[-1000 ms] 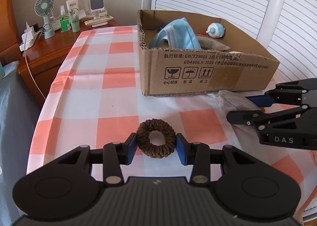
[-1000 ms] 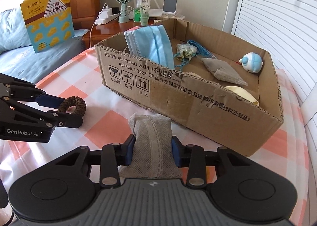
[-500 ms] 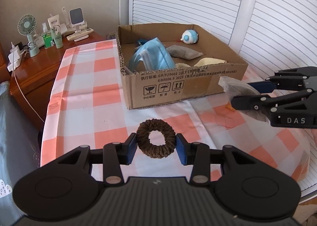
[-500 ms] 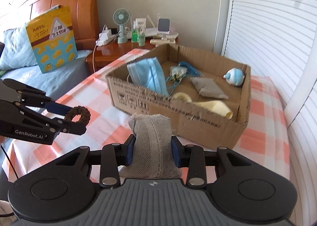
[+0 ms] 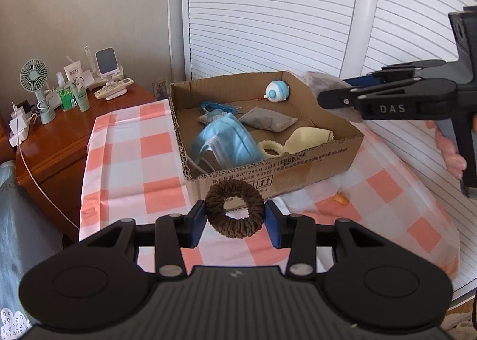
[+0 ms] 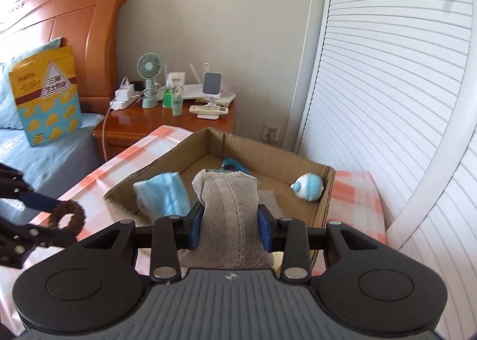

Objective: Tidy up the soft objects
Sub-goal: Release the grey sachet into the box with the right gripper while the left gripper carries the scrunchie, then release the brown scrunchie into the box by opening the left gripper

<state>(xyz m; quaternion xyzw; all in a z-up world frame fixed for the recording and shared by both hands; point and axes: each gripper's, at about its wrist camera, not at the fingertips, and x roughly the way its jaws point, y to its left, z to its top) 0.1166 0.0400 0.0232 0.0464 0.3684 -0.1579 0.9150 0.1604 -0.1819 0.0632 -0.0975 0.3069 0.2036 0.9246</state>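
My left gripper (image 5: 235,218) is shut on a brown hair scrunchie (image 5: 235,209), held in the air in front of the near wall of the cardboard box (image 5: 298,167). My right gripper (image 6: 229,225) is shut on a grey fabric sachet (image 6: 228,220), raised over the near side of the same box (image 6: 323,208). In the left wrist view the right gripper (image 5: 331,92) comes in from the right above the box's far right corner. Inside the box lie a blue face mask (image 5: 226,143), a grey pouch (image 5: 268,122), a yellow cloth (image 5: 310,138) and a small blue-white toy (image 5: 277,92).
The box stands on an orange-and-white checked tablecloth (image 5: 128,167). Left of it, a wooden nightstand (image 5: 59,131) carries a small fan (image 5: 34,77), bottles and chargers. White slatted doors (image 5: 283,12) rise behind. A bed with a yellow bag (image 6: 44,95) is at far left.
Both grippers have risen with their loads. The view now looks down into the box, and the right gripper has climbed from table height to above the box's far right corner.
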